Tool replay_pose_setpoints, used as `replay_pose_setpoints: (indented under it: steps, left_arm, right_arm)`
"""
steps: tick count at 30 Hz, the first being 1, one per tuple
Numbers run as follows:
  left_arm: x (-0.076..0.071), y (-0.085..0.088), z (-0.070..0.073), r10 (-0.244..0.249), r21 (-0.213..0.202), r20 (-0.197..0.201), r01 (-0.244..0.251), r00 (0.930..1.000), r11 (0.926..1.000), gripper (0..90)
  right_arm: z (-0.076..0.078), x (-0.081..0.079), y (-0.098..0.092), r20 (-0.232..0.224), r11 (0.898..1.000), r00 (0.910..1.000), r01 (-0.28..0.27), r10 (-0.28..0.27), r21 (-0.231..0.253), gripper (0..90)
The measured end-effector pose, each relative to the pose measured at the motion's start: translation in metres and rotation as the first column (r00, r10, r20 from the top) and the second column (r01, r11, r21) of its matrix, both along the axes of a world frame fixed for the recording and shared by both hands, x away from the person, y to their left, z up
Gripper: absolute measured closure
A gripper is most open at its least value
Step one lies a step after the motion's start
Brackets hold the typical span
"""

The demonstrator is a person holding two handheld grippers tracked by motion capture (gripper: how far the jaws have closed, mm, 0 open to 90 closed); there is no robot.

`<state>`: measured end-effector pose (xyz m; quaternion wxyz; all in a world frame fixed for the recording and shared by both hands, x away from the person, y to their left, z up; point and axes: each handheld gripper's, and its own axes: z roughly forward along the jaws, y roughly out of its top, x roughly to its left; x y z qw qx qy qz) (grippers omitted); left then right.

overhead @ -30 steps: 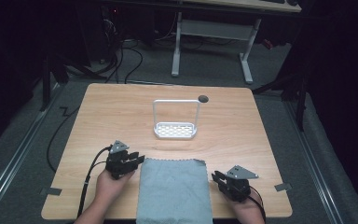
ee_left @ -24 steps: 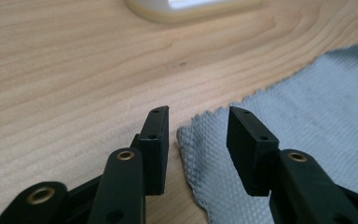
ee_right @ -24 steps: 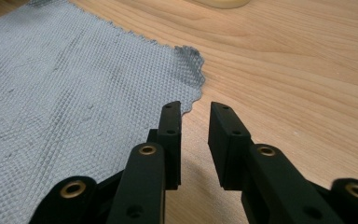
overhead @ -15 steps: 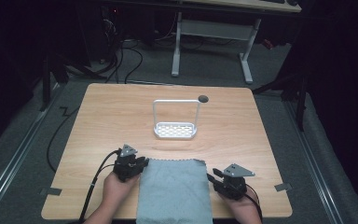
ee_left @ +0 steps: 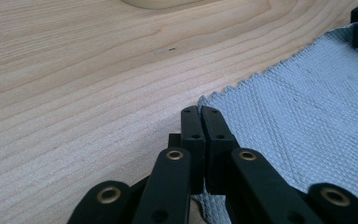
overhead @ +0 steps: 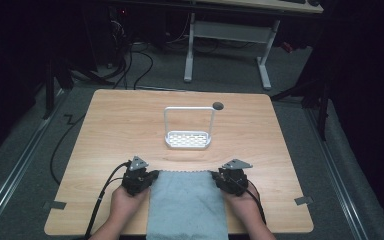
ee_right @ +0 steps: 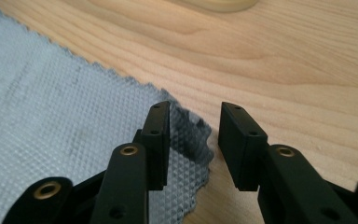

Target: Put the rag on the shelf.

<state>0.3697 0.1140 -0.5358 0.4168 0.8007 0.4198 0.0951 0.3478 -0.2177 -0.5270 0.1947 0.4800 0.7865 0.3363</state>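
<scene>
A grey woven cloth (overhead: pixel 187 205) lies flat at the front middle of the wooden table (overhead: pixel 115 130), its near end hanging over the front edge. My left gripper (overhead: pixel 151 176) is at the cloth's far left corner. In the left gripper view its jaws (ee_left: pixel 200 113) are shut on the edge of the cloth (ee_left: pixel 303 112), right at the corner. My right gripper (overhead: pixel 216 176) is at the far right corner. In the right gripper view it (ee_right: pixel 193 122) stands open, and the slightly curled corner of the cloth (ee_right: pixel 51 107) lies between the jaws.
A white wire-handled rack (overhead: pixel 188 140) stands at the table's middle, beyond the cloth. A small dark hole (overhead: pixel 218 105) sits behind it. Tape bits (overhead: pixel 302 201) mark the front corners. Desk legs and cables stand on the floor past the far edge.
Both grippers have moved in to the cloth's far corners, the right one going left and forward. The left gripper has shut on its corner.
</scene>
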Motion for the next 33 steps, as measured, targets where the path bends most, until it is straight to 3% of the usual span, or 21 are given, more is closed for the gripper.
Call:
replay_pose_setpoints:
  steps: [4, 9, 16, 25, 33]
  left_arm:
    - [0.0, 0.0, 0.0, -0.002, 0.0, 0.001, 0.002, 1.0, 1.0, 88.8]
    - [-0.001, 0.0, 0.0, -0.001, 0.001, 0.003, 0.001, 1.0, 1.0, 89.1]
    - [-0.006, 0.003, 0.005, -0.004, -0.029, 0.026, 0.005, 0.9997, 0.9996, 89.2]
    - [-0.015, 0.006, 0.019, -0.002, -0.069, 0.091, 0.009, 0.9959, 0.9976, 89.2]
    - [-0.021, 0.012, 0.032, 0.008, -0.11, 0.143, 0.008, 0.9897, 0.9939, 89.2]
  right_arm:
    - [-0.003, -0.004, 0.0, 0.018, 1.0, 0.9998, 0.0, -0.001, 0.016, 74.6]
    - [-0.003, -0.006, 0.003, 0.044, 0.999, 0.9986, -0.029, 0.03, -0.017, 88.6]
    - [0.002, -0.012, -0.003, 0.074, 0.998, 0.9965, -0.041, 0.038, 0.039, 89.7]
    - [0.013, -0.022, -0.005, 0.114, 0.995, 0.9924, -0.057, 0.047, 0.083, 89.8]
    - [0.032, -0.033, -0.01, 0.189, 0.99, 0.9807, -0.071, 0.048, 0.119, 89.7]
